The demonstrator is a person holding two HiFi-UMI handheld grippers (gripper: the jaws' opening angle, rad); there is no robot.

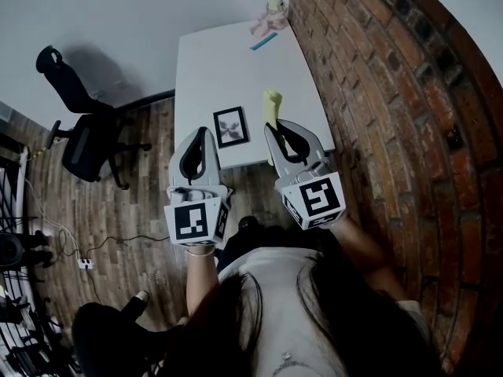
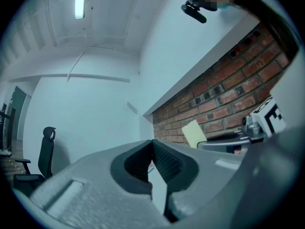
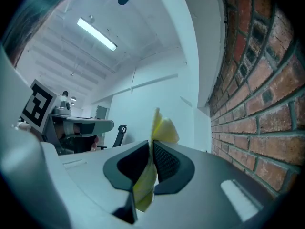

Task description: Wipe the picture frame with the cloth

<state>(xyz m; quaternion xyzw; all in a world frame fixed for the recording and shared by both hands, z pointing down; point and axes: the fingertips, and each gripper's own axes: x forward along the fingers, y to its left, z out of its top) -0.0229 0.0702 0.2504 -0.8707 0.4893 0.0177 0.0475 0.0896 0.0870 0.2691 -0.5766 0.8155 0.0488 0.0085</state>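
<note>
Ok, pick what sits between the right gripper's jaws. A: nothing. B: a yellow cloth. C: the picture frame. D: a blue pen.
B: in the right gripper view the right gripper has its jaws shut on the yellow cloth, which sticks up past them.

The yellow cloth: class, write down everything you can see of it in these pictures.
The cloth is pale yellow, soft and thin-looking, bunched into folds. It is pinched between the shut jaws of the right gripper and stands on edge: one crumpled end sticks out past the jaw tips, the other hangs down behind them. In the head view it shows over the white table, right of the black picture frame and apart from it. Whether it touches the table cannot be told.
</note>
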